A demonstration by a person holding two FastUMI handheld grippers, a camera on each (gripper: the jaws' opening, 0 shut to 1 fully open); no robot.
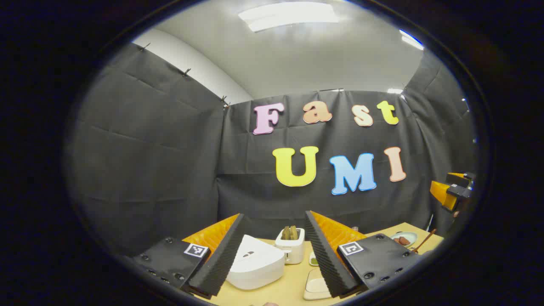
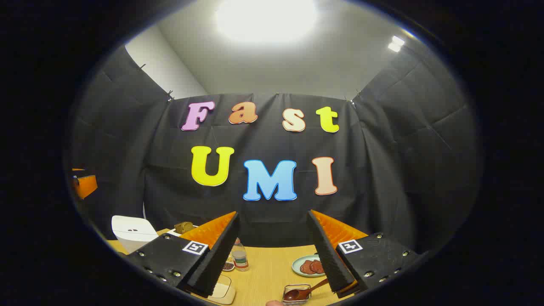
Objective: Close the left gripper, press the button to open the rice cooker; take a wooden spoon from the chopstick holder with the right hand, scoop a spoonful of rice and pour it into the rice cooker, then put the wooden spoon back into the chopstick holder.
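Observation:
My left gripper (image 1: 275,216) is open and held above the table, with nothing between its fingers. Below it, between the fingers, sits the white rice cooker (image 1: 255,263), lid down. The cooker (image 2: 131,231) also shows at the far left of the right gripper view. My right gripper (image 2: 273,213) is open and empty too. The wooden spoon (image 2: 304,292) rests with its bowl in a small clear square container (image 2: 296,297), handle slanting up toward the right finger. The spoon (image 1: 425,240) appears far right in the left gripper view, under the right gripper (image 1: 452,191).
A white holder with brown pieces (image 1: 291,244) stands behind the cooker. A plate of red-brown slices (image 2: 310,265), a small bottle (image 2: 240,255), a small bowl (image 2: 228,266) and a white square dish (image 2: 223,291) lie on the wooden table (image 2: 267,272). The left gripper (image 2: 83,185) hovers at far left.

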